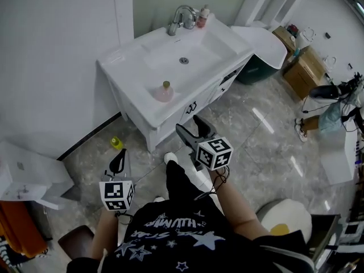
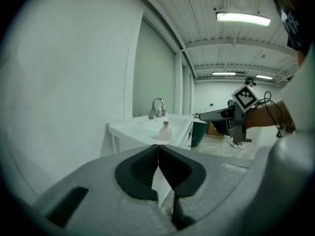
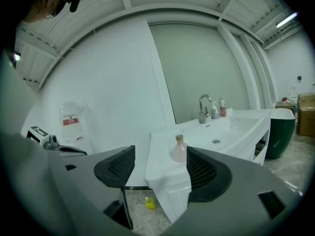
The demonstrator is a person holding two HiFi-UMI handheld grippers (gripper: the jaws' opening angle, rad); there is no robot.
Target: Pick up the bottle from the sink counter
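Here, the right hand-held gripper (image 1: 189, 125) is hovering with its jaws standing wide apart, nothing between the pads, and is pointing toward the pink bottle (image 1: 164, 91). The left hand-held gripper (image 1: 118, 162) is hanging low, its jaws pressed together and empty. The bottle is standing upright on the white table (image 1: 122, 67), near its front edge beside the basin (image 1: 187, 53), well apart from both.

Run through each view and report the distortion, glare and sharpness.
Head view: mild wide-angle bend, white streaks of glare on the glossy grey marbled floor; the round pink glass bottle reads sharp. Left gripper view: strong fisheye with black corners, and the ceiling strip light is blown out. Right gripper view: same fisheye, straight lines bowed, soft even light, no glare.
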